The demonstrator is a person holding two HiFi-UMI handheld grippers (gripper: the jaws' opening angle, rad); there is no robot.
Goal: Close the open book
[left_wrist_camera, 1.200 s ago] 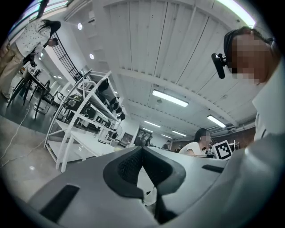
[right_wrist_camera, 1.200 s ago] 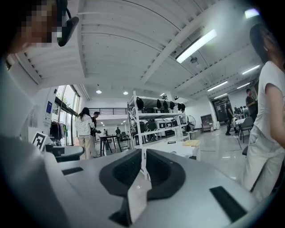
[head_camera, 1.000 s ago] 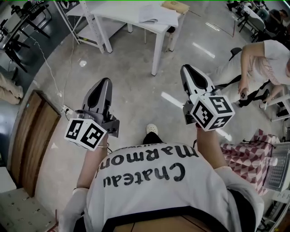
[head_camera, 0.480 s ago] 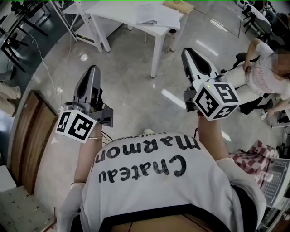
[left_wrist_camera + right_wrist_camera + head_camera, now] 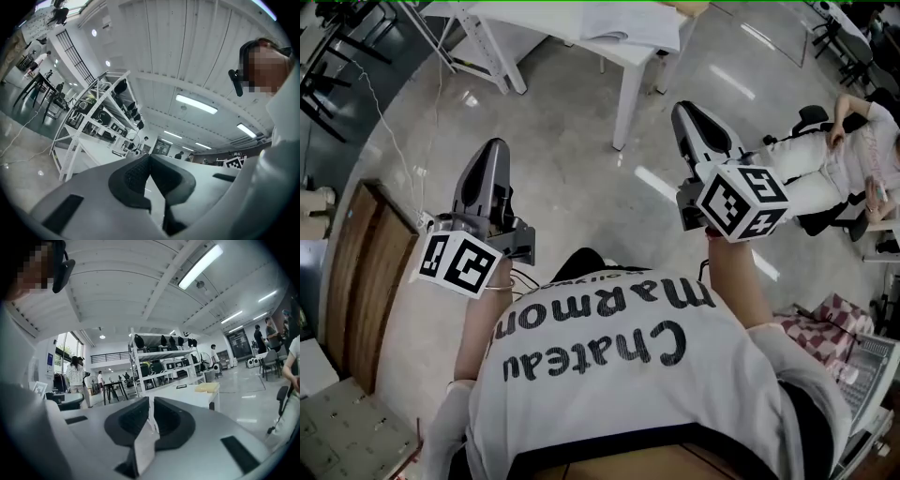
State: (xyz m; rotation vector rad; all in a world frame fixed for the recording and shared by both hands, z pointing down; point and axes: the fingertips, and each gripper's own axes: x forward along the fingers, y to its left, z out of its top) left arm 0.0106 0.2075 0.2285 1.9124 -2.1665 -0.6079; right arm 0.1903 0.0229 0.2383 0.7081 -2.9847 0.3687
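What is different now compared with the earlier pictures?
In the head view the left tongs moved left and slightly up. The white table and the open book on it slid toward the top edge, as if the person stepped nearer. The right tongs kept its place. Both tongs stay shut and empty; the book stays open.
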